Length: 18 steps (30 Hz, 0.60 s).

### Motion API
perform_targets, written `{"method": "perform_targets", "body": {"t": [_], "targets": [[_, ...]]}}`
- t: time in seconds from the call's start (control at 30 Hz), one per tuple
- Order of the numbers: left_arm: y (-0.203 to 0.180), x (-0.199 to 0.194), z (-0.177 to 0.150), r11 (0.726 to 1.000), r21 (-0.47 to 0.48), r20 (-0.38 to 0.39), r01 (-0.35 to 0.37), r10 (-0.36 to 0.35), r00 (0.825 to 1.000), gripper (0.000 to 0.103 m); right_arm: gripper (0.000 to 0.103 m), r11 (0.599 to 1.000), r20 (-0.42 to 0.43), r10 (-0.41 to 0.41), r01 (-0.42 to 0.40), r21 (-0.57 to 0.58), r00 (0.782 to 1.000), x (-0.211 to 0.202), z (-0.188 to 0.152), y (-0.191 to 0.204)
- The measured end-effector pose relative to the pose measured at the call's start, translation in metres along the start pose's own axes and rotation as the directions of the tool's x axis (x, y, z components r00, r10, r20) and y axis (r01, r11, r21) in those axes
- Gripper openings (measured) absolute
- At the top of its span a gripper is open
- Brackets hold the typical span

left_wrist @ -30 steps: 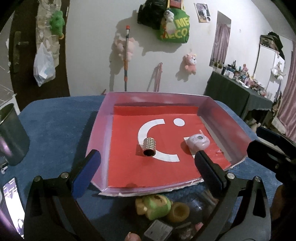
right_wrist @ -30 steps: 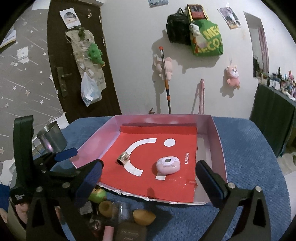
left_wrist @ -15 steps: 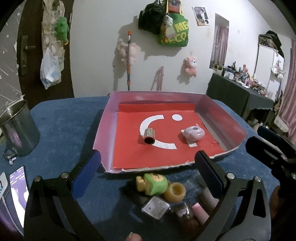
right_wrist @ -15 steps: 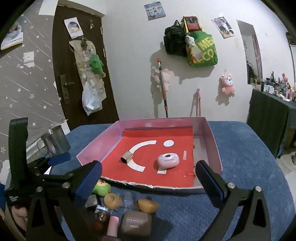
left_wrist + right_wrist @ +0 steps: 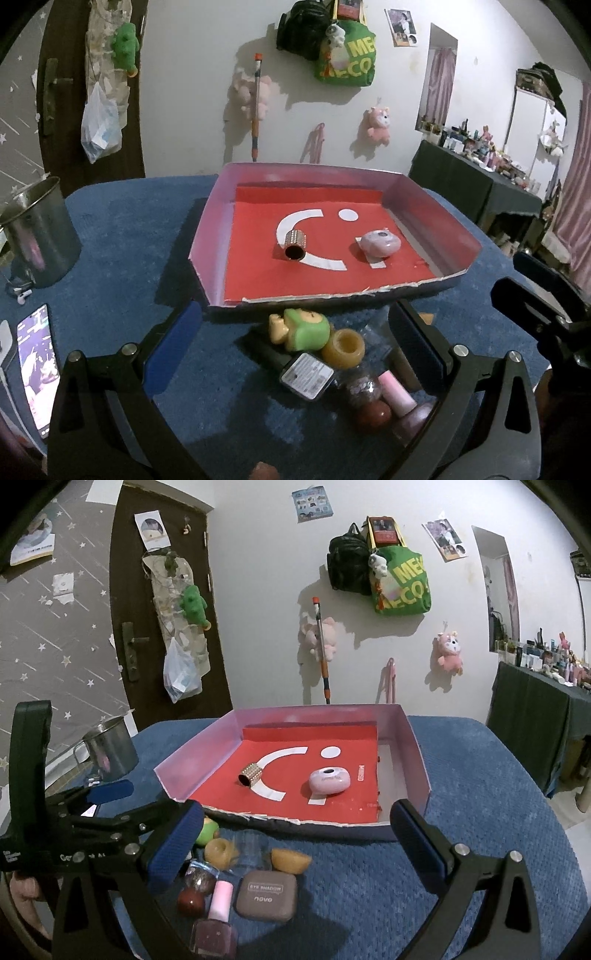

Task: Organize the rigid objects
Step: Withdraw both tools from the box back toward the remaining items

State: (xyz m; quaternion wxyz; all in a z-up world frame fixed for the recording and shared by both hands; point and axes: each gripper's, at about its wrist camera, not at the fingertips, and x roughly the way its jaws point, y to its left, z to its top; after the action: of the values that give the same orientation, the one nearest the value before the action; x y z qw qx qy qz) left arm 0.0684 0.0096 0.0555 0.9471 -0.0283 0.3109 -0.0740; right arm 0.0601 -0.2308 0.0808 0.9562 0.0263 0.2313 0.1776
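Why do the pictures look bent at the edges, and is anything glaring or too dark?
Left wrist view: the fisheye lens bows the door frame and darkens the corners; the phone screen glows, the steel cup shows a soft sheen. Right wrist view: the same curving; the tray wall looks pale, and the bottles near the bottom edge sit in dim shadow.

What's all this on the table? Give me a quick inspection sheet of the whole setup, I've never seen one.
Surface: blue cloth table.
Job's things: studded metal cylinder and pink oval case lie in the red-lined tray; a pile outside its near edge includes green toy, eye shadow compact, nail polish bottle.
Clutter: metal cup, phone.
Grippers: left gripper and right gripper open, empty.
Cables: nothing seen.
Surroundings: door, bags and plush toys on wall.
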Motion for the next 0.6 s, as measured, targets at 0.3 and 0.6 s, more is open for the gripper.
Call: {"method": "perform_targets", "body": {"t": [0.3,0.6], "targets": [[0.002,0.002,-0.010,1.000,-0.013,-0.030,-0.014,0.013,0.999,0.103,0.103,1.000,-0.029,-0.005,0.004,-0.020,1.000,-0.005,-0.014,0.008],[-0.001,0.003,-0.022,1.000,-0.010,-0.061,-0.002,0.001,0.998,0.103,0.103,0.999,-0.072,-0.025,0.023,-0.028,0.997,-0.007,-0.030,0.012]]}}
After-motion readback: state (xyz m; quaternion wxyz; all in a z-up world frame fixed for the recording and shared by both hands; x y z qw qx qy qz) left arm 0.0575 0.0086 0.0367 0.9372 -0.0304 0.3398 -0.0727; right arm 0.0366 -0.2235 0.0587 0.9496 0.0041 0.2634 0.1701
